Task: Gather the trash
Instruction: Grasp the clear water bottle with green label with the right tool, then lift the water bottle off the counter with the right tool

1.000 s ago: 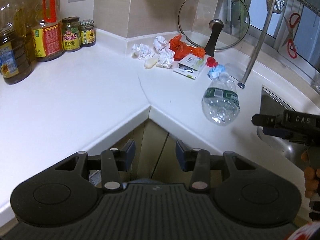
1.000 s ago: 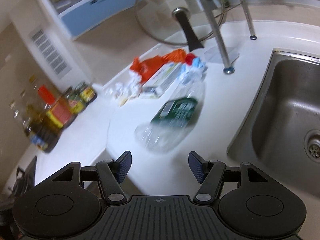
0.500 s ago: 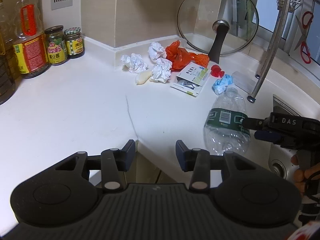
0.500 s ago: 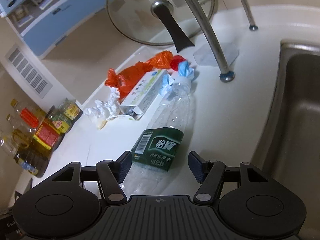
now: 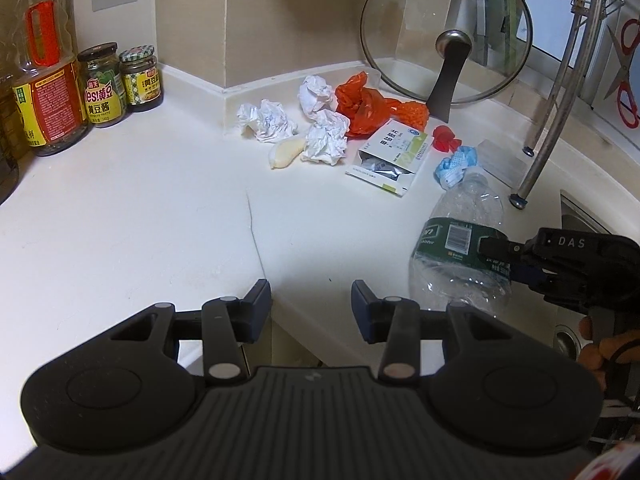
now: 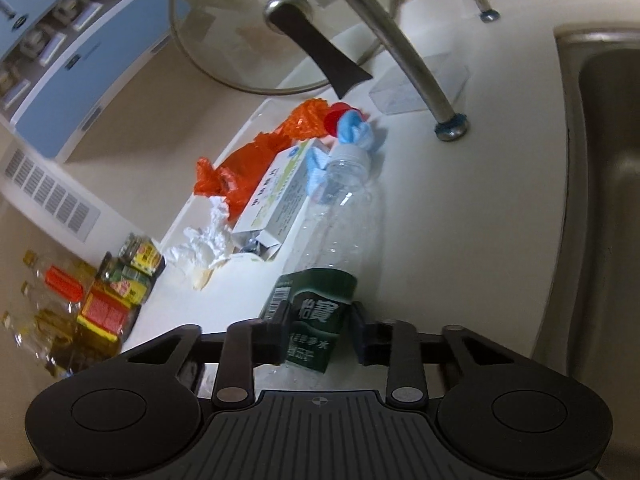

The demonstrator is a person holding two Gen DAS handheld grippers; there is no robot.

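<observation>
The bottle [image 6: 320,304] lies on the tabletop [image 5: 160,220], empty, light, crushable, slippery. Right tongs [image 6: 316,336] are closing on its labelled middle, the best hold. Left tongs [image 5: 311,308] hang narrow, empty.

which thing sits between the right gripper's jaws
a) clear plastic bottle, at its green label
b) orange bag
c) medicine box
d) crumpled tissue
a: the right gripper has its closing jaws on either side of the green label of the plastic bottle, which lies on the counter.
</observation>
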